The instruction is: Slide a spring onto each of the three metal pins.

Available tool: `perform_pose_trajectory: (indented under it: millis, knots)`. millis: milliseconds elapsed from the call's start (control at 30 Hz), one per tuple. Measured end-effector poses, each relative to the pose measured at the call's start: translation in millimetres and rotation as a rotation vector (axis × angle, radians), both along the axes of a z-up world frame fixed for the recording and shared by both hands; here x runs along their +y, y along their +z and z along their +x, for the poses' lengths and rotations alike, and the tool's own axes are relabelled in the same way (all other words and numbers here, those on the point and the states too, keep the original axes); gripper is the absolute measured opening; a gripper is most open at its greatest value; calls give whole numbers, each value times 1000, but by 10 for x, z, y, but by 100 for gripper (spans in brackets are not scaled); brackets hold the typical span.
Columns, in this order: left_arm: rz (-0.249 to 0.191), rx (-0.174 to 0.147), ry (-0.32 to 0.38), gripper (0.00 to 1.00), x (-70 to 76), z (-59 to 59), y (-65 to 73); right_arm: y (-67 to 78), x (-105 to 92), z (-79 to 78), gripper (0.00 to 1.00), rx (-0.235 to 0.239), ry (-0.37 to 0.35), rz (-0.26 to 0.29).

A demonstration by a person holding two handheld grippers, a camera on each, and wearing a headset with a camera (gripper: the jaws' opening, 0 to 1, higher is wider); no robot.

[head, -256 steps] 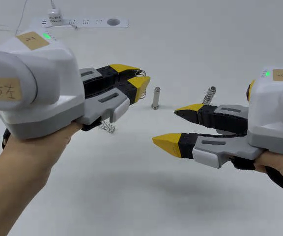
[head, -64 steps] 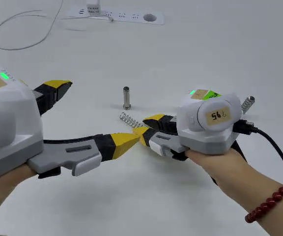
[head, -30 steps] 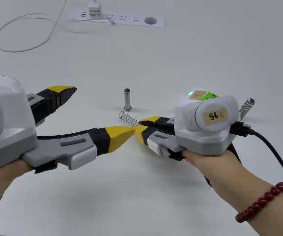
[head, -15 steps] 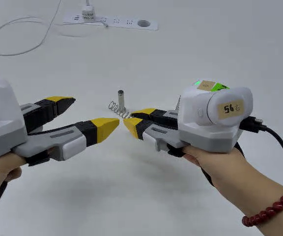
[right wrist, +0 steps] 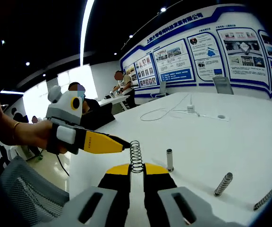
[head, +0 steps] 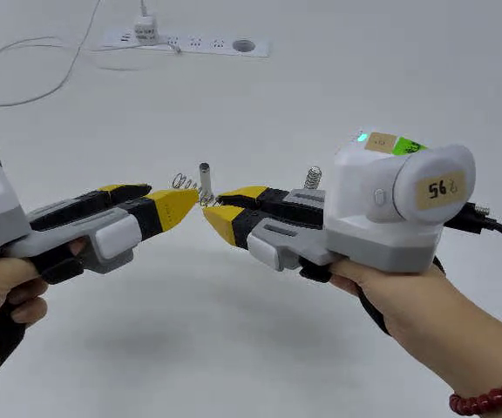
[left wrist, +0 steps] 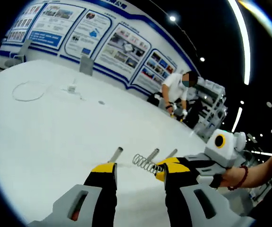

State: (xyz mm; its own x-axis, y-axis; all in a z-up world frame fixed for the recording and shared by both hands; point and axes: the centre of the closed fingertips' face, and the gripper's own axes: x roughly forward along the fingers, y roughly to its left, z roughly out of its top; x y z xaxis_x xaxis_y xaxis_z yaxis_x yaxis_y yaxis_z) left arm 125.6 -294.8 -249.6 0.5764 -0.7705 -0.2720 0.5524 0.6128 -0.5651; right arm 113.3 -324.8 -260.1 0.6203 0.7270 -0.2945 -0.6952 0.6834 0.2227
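Note:
My right gripper (head: 213,205) (right wrist: 136,167) is shut on the lower end of a loose spring (head: 183,183) (right wrist: 136,155) and holds it above the table. My left gripper (head: 168,197) (left wrist: 139,167) is open, and the spring (left wrist: 143,163) lies across its gap with one end at the right-hand jaw's tip. Just behind the jaws stands a bare metal pin (head: 205,178) (left wrist: 116,154) (right wrist: 169,160). Another pin (head: 312,178) (right wrist: 223,183) carries a spring. A third sprung pin (right wrist: 264,198) leans at the right edge of the right gripper view.
A white power strip (head: 186,41) with a plugged charger and a looping white cable (head: 24,83) lie at the table's far edge. People work at another bench (left wrist: 176,97) beyond the white table (head: 234,348).
The right gripper has lifted the spring off the table. The left gripper has moved in, its jaws have narrowed, and its tip now meets the spring.

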Motion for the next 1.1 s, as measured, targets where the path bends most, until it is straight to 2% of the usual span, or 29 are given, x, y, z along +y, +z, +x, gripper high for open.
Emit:
perform_pose_trajectory:
  millis: [167,300,333,367,433,667,800,967,1100]
  knots:
    - [-26,26,1,35,-26,-13,0,17,19,-30,10,-7,14,-1]
    - [-115,72,20,30,-50,-9,48,24,32,-52,10,-11,25,-1]
    - [-122,82,25,29,-48,-6,47,30,33,-53,10,-12,25,2]
    - [-124,94,26,26,-51,-10,38,39,34,-55,10,-14,26,5]
    - [-122,92,25,26,-56,-7,36,55,39,-56,10,-20,29,8]
    - [-149,123,24,21,-91,-24,38,71,41,-60,10,-23,32,13]
    - [-186,149,39,19,-108,-19,54,66,38,-68,10,-23,35,9]
    - [-195,183,54,15,-103,-16,30,60,34,-77,10,-24,38,2]
    - [-201,178,55,14,-102,-9,44,55,35,-79,10,-26,40,0]
